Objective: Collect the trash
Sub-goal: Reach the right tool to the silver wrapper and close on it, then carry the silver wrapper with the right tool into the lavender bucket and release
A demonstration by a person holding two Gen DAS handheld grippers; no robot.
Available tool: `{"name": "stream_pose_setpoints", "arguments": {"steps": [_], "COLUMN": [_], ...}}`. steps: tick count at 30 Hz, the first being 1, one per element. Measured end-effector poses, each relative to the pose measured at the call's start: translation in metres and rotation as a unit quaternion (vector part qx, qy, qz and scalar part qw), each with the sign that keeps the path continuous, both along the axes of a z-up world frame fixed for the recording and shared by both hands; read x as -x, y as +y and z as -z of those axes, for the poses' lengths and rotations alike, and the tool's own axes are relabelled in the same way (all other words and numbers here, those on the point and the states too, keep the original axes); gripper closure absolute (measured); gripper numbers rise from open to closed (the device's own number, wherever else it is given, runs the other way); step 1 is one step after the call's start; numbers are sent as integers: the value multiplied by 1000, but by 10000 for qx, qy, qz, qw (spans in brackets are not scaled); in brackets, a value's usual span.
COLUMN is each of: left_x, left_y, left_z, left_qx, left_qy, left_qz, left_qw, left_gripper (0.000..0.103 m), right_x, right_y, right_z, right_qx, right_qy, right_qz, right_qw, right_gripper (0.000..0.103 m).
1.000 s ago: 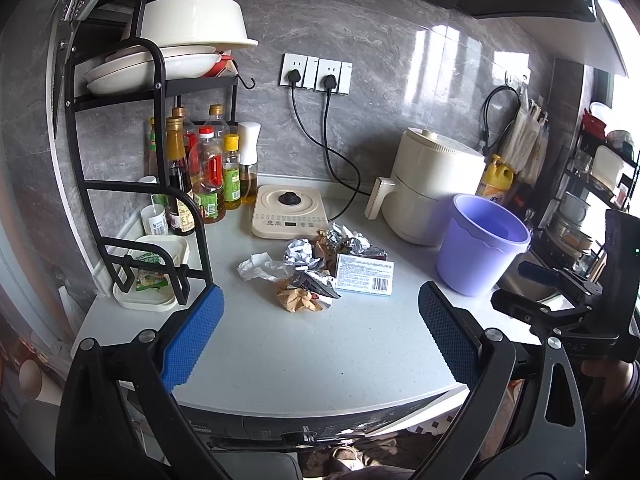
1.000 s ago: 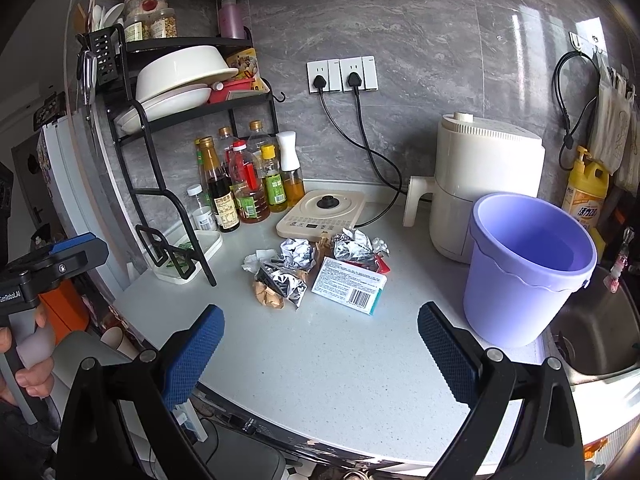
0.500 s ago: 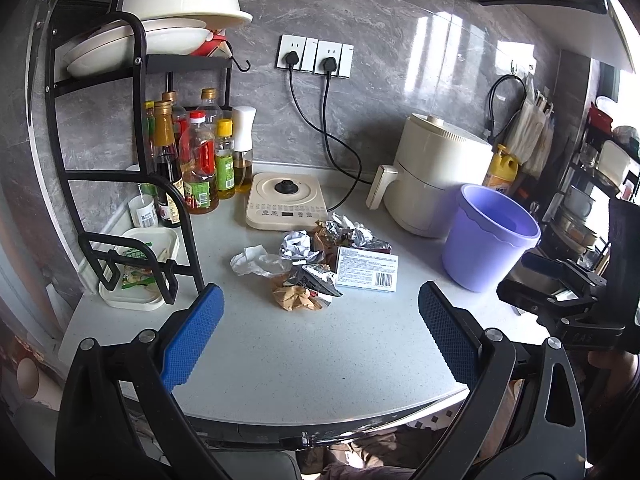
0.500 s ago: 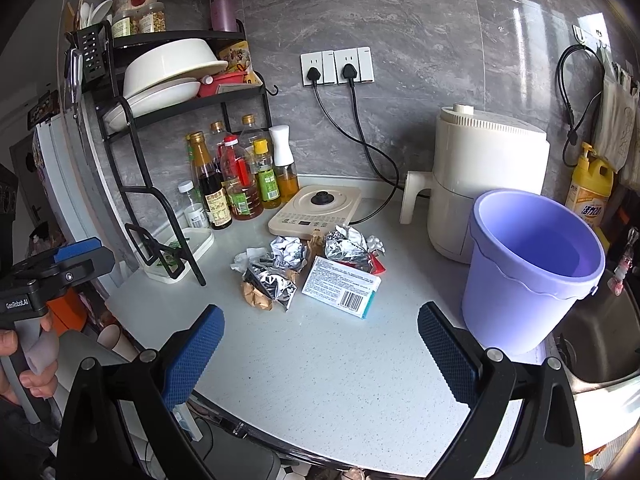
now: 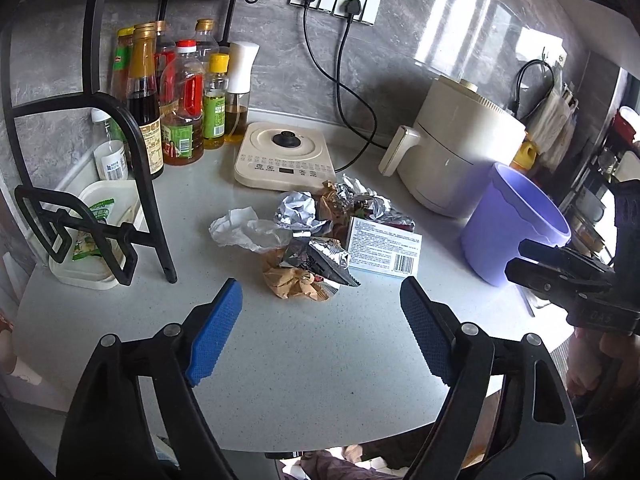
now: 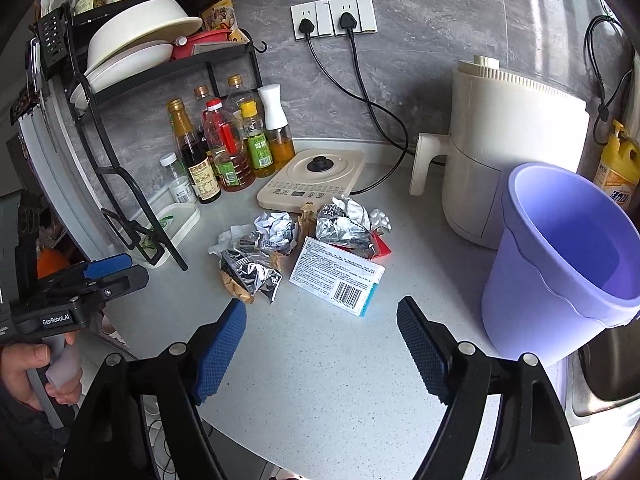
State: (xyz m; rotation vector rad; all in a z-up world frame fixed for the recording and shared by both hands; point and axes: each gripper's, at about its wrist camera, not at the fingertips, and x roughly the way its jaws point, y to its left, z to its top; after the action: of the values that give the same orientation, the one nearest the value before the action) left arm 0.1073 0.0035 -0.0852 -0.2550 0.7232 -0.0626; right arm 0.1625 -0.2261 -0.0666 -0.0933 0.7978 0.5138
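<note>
Trash pile [image 5: 316, 240]: crumpled foil, brown paper, white tissue and a flat barcode box [image 6: 338, 276], heaped mid-counter, near side of the induction cooker [image 6: 314, 180].
Bucket [image 6: 568, 260]: lilac, upright, right of the pile, apart from it.
Left gripper [image 5: 320, 332]: jaws wide with nothing between them, just been narrowing, near side of the brown paper.
Right gripper [image 6: 320, 340]: jaws wide and empty, just been narrowing, near the box.
Counter [image 6: 320, 380]: pale speckled grey.
</note>
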Motion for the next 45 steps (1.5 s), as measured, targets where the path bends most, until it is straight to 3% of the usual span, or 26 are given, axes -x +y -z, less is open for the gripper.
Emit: {"name": "stream_pose_setpoints", "arguments": {"steps": [6,10,14,20,28,31,36,37,39,41,45], "left_x": [-33,-59,-80,-101,-104,-101,-92,-91,-88,-87,-83], "left_y": [-5,-8,-11,-12,-13,-14,-11,-9,-7,-4,-1], "left_z": [14,32,46,64,71,69,57,54,49,42,27], "left_qx": [197,519,681,868,1091,1197,1288,1299,1260,1227,1077], "left_qy": [137,438,595,946,1112,1064,826,780,704,618,432], "left_qz": [106,161,169,-185,-596,-693,-936,-989,-1077,-1133,-1187], "left_qw": [9997,9976,9958,9916,9860,9847,9838,9835,9836,9840,9861], "left_gripper": [31,46,48,49,84,97,101,102,102,102,102], "right_x": [-33,-56,-77,-107,-140,-149,-164,-166,-171,-174,-171], "right_y": [9,14,16,25,52,65,88,90,95,97,90], "right_z": [15,25,31,41,53,57,70,72,76,77,68], "right_qx": [3,109,170,252,245,245,455,468,506,470,335], "right_qy": [243,371,462,602,726,740,645,651,710,771,623], "right_qz": [-87,-98,-83,-198,-488,-612,-811,-839,-884,-905,-871], "right_qw": [9997,9992,9988,9977,9959,9951,9936,9932,9923,9918,9937], "right_gripper": [36,39,40,44,44,36,34,38,59,88,100]}}
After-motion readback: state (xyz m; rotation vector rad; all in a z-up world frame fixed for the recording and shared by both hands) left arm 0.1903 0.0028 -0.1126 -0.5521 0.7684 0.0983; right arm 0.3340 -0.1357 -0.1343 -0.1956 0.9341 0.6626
